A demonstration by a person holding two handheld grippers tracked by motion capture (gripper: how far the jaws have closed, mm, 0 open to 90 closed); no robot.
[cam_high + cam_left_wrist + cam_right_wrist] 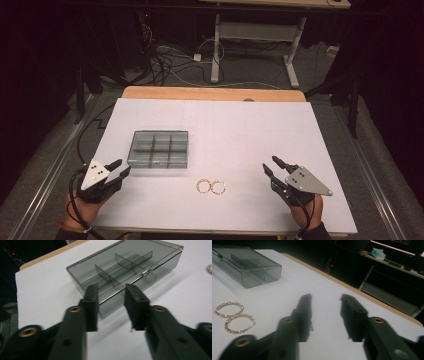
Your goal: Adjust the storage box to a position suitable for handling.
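- The left gripper [119, 168] sits at the table's near left, held in a hand [80, 210]; its jaws stand apart with nothing between them.
- Those jaws point toward the box [159, 148], whose near left corner lies just beyond the tips, not touching.
- In the left gripper view the left gripper [111, 291] frames that corner of the box [125, 270] in the gap between its jaws.
- The box is smoky clear plastic, lid down, with dividers inside making small compartments; a small latch sits on its long front side.
- The right gripper [271, 165] is at the near right, in the other hand [306, 212]; its jaws are parted too, and empty.
- Two gold hoop earrings [210, 187] lie flat on the white table [260, 130], side by side and touching, between the grippers and just in front of the box.
- In the right gripper view the earrings [233, 316] lie off to the left of the right gripper [325, 298], well clear of it, with the box [247, 265] farther back.
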